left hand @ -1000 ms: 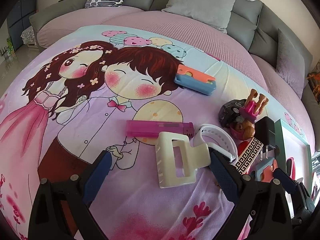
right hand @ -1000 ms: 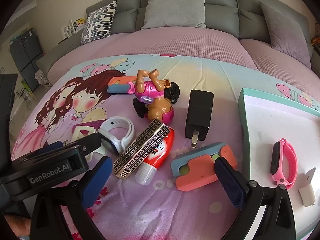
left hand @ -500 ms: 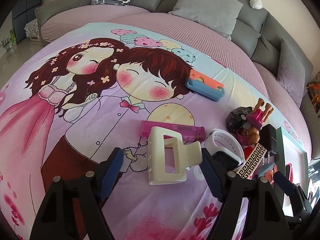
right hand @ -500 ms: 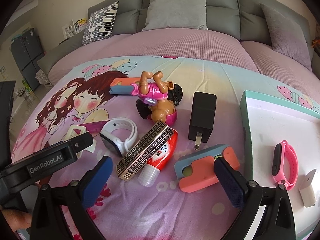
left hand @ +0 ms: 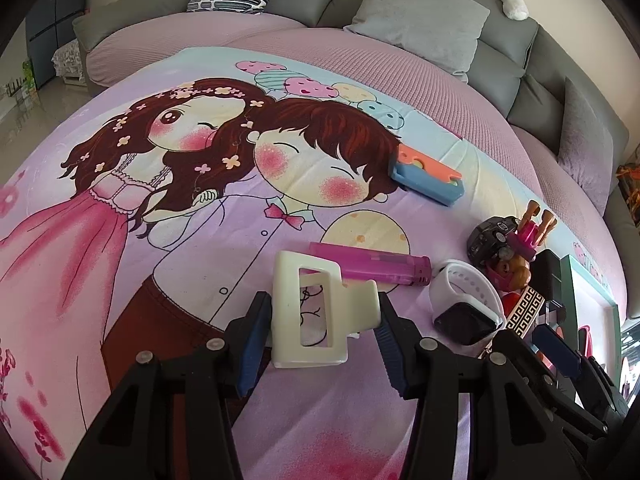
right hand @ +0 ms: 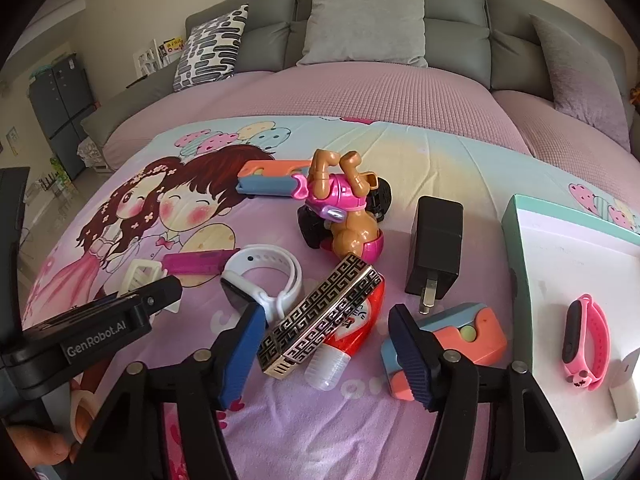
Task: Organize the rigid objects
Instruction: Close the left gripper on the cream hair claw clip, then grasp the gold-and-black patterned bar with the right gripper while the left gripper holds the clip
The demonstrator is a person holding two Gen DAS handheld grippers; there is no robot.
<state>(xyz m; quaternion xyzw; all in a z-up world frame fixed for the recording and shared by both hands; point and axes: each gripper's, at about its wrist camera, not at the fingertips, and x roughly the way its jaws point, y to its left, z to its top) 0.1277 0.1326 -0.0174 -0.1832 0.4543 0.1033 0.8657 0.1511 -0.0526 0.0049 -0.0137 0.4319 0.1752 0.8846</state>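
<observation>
A cream hair claw clip (left hand: 316, 308) lies on the cartoon bedsheet in the left wrist view. My left gripper (left hand: 323, 300) is closing, and its blue pads (left hand: 254, 340) touch the clip on both sides. In the right wrist view a gold-patterned bar (right hand: 320, 316) rests on a red squeeze bottle (right hand: 356, 332). Both lie between the closing jaws of my right gripper (right hand: 326, 310). The right pad (right hand: 410, 354) still stands apart from the bottle.
A pink lighter (left hand: 372, 266), white smartwatch (right hand: 260, 280), toy dog (right hand: 344, 208), black charger (right hand: 436, 248) and two blue-orange cases (right hand: 444, 340) (left hand: 426, 180) lie around. A teal-rimmed box (right hand: 516, 248) at right holds a pink band (right hand: 584, 340). A sofa backs the scene.
The left gripper moved up to the clip and its jaws narrowed onto it. The right jaws narrowed from wide apart to just outside the gold bar and bottle.
</observation>
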